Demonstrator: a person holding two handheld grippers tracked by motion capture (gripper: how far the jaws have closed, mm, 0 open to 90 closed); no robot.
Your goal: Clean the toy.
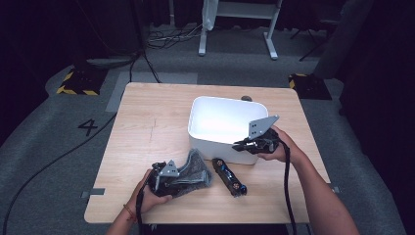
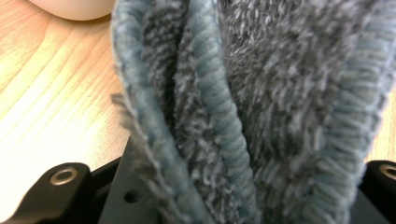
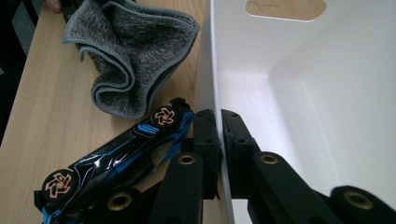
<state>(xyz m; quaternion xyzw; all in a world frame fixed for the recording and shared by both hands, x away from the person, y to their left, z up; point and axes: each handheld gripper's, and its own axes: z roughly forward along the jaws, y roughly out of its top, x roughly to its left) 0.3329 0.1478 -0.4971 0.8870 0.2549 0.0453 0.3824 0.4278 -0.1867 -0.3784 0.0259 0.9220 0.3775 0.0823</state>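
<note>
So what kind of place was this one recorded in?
Probably a lab or recording studio, not a home: grey carpet with a painted number 4, hazard-striped floor blocks, loose cables, and a lone wooden table.

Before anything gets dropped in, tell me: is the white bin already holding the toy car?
No: the toy car lies on its side on the table outside the white bin, beside the wall gripped by the right gripper.
</note>
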